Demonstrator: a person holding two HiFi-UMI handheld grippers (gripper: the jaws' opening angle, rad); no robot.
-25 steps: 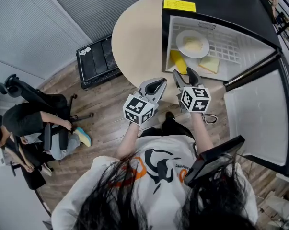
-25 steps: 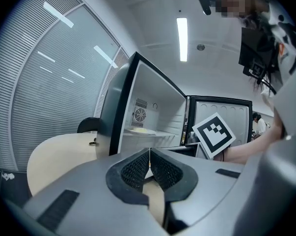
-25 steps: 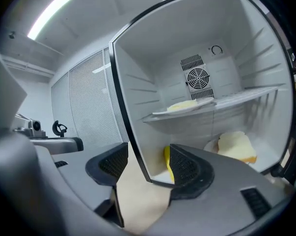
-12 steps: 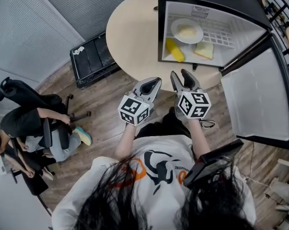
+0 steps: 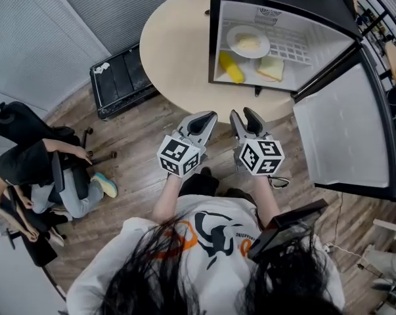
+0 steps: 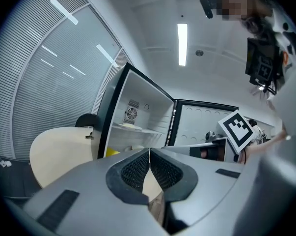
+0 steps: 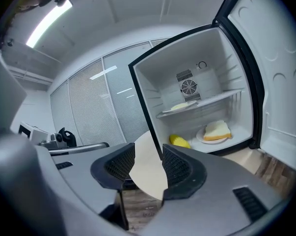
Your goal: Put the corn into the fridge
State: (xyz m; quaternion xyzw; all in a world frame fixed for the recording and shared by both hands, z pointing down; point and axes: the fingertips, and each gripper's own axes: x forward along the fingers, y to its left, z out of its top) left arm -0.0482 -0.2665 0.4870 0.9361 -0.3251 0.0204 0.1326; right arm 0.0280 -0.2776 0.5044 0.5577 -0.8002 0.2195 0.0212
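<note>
The yellow corn (image 5: 230,67) lies on the floor of the open mini fridge (image 5: 216,44), beside a plate with a slice of bread (image 5: 271,67). The right gripper view also shows the corn (image 7: 179,141); in the left gripper view only a yellow bit of it (image 6: 113,152) peeks out. Both grippers hover over the wooden floor, short of the table edge and apart from the corn. My left gripper (image 5: 207,117) (image 6: 149,154) is shut, pads together, nothing in it. The jaws of my right gripper (image 5: 245,115) (image 7: 148,166) have just been closing; a gap remains and nothing is between them.
The fridge stands on a round beige table (image 5: 175,51), its door (image 5: 342,130) swung open to the right. A plate of food (image 5: 248,42) sits on the wire shelf. A black case (image 5: 122,81) lies on the floor, and a person sits on a chair (image 5: 46,169) at the left.
Both grippers have drawn back from the fridge opening toward my body. The right jaws have narrowed. The corn stays in the fridge.
</note>
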